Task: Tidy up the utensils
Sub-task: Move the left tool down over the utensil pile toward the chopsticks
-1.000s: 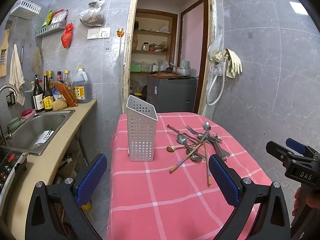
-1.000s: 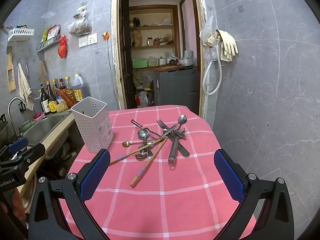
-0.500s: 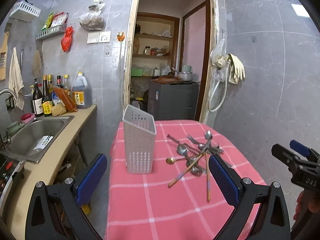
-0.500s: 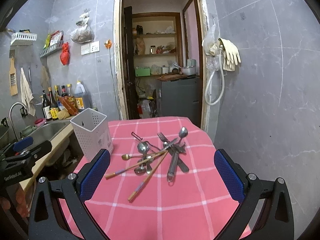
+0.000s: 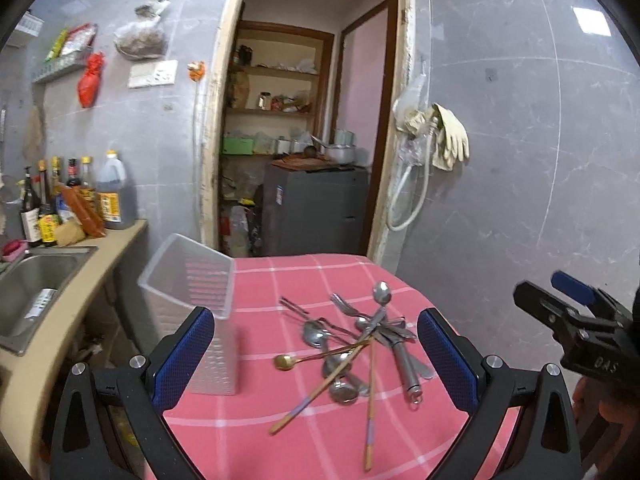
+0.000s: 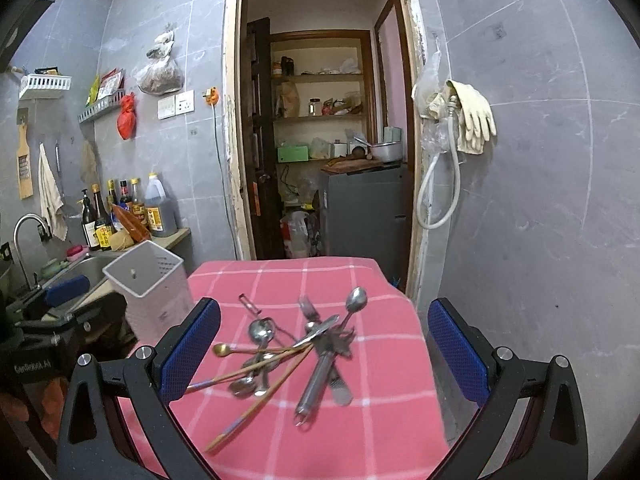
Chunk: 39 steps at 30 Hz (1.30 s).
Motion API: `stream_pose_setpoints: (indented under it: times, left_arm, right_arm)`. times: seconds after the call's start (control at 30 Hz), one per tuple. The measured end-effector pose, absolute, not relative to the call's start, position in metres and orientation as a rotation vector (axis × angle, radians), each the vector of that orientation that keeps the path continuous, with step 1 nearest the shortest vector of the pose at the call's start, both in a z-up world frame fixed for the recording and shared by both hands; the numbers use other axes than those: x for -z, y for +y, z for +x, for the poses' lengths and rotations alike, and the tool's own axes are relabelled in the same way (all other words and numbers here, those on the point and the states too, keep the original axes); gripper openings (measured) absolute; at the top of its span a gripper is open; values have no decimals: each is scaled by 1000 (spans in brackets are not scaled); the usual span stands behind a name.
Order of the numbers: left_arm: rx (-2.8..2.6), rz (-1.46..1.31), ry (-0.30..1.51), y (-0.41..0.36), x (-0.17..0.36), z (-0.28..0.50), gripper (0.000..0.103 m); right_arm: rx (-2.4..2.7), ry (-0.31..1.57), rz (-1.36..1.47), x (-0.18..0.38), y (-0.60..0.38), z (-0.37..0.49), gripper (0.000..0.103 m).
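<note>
Two chopsticks (image 6: 256,400) across spoons (image 6: 260,336), holder (image 6: 150,292) beside

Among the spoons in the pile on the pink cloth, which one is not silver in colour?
The small gold spoon, with its round bowl at the left edge of the pile, toward the white holder. The other spoons are all silver steel.

The near part of the pink-clothed desk (image 6: 372,436) lies bare, open to approach from the front. Mid-desk, a tangled utensil pile (image 6: 288,352) blocks the centre, its 2 chopsticks (image 5: 370,400) reaching toward the near edge. The white perforated holder (image 6: 150,296) stands upright at the left edge, just beside the sink counter (image 5: 60,320); a bare strip separates holder and pile
</note>
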<state>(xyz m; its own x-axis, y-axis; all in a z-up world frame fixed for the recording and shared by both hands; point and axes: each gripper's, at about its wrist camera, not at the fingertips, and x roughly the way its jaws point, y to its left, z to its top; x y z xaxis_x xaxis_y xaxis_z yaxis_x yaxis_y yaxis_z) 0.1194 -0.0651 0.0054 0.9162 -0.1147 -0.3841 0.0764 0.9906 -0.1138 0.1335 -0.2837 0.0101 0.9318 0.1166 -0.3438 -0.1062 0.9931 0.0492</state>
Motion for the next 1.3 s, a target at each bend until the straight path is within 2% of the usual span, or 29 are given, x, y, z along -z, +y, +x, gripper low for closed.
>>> stream_pose_setpoints:
  times: [0.23,0.63,0.7,0.8,0.87,1.0,1.07,1.3]
  left_arm:
    - [112,-90,455,-92,21,166,102]
    - [149,-118,651,-103,87,229,102]
    - [172,-119,682,-103,95,236,100]
    - [218,-120,725,-105,104,246,95]
    - [248,-112,755,-110,110,254,90]
    - [298,-105,820,-119,121,265,82]
    - [311,-102,854,-120,126,270,75]
    - [336,-90,945,-127,138,280,70]
  right_arm:
    - [-174,389,32,11,-305,187,102]
    - [-241,585,154,88,-335,259,101]
    - [-257,610,167,99,-336,266,97]
    - [-273,662,182,117,-336,279,84]
    - [-289,692,200,127,-336,286,75]
    - [-317,735,214,143,-332,300,64]
    - [-328,747,220,148,-330,302,56]
    - [-361,793,253,161,-320,312,49]
